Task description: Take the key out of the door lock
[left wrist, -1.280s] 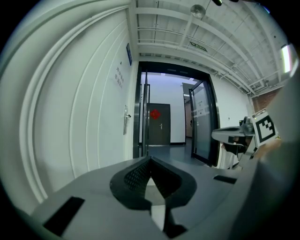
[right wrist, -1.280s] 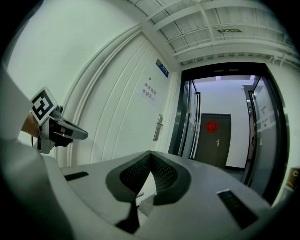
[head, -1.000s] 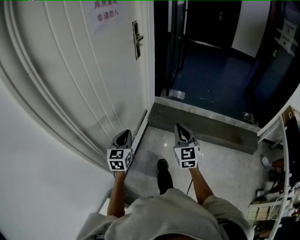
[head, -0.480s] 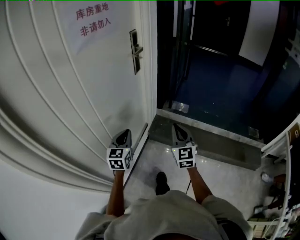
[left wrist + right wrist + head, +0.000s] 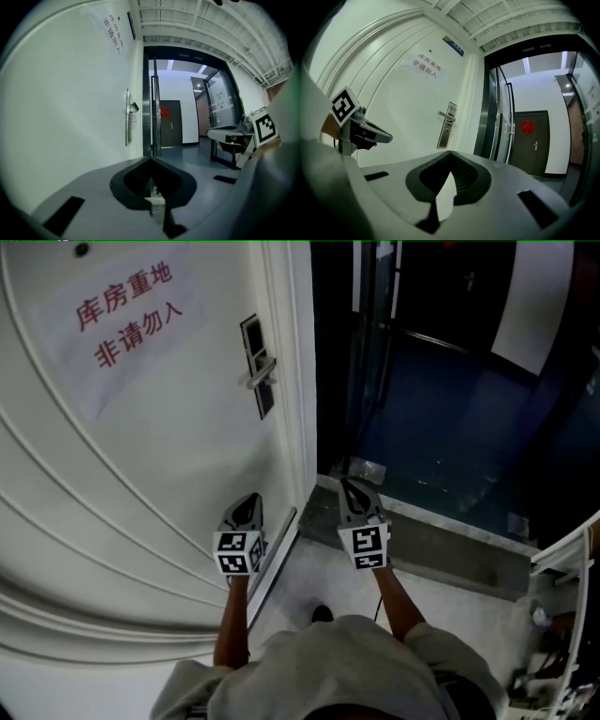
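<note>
Both tools stand closer to the door than a second ago, and the lock plate (image 5: 254, 367) shows larger and lower in the head view. Left tool (image 5: 247, 505) and right tool (image 5: 353, 491) are held side by side, well short of the lock plate. Each tool's jaws are together with nothing between them. Lock plate and lever handle (image 5: 263, 373) sit near the free edge of the white door (image 5: 141, 484), lower than the red-lettered notice (image 5: 127, 320). The key is too small to make out at the lock.
</note>
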The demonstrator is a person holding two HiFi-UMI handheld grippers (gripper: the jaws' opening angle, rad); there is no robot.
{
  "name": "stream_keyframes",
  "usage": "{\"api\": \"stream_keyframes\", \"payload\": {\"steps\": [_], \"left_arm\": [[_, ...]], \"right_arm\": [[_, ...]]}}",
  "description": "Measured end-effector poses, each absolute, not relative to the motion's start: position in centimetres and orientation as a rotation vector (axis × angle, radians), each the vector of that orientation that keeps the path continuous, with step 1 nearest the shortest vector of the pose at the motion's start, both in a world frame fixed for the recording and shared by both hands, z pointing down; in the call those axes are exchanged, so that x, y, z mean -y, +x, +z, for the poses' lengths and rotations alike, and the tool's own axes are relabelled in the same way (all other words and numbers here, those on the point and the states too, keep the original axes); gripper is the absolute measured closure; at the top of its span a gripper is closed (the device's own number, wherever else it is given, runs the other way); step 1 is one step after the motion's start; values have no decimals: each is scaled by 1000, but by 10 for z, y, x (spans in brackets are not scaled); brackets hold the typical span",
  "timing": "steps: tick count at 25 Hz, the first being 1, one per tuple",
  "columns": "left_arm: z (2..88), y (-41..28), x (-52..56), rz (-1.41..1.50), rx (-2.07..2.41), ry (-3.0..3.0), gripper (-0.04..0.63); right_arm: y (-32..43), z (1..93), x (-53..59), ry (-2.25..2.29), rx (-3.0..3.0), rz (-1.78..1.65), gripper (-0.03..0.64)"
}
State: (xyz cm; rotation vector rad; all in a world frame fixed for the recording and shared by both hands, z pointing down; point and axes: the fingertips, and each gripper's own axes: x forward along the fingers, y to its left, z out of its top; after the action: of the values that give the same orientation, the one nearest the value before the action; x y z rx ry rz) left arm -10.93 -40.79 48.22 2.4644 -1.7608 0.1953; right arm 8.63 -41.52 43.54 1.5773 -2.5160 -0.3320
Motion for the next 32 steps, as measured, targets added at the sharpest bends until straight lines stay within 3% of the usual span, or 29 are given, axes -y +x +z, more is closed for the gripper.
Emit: {"api": "stream_keyframes", "payload": {"steps": [32], "left_arm": [[492,-127,521,199,1824,2423,577]], "right_arm": [[36,461,544,1429,2572,-310,594]]}}
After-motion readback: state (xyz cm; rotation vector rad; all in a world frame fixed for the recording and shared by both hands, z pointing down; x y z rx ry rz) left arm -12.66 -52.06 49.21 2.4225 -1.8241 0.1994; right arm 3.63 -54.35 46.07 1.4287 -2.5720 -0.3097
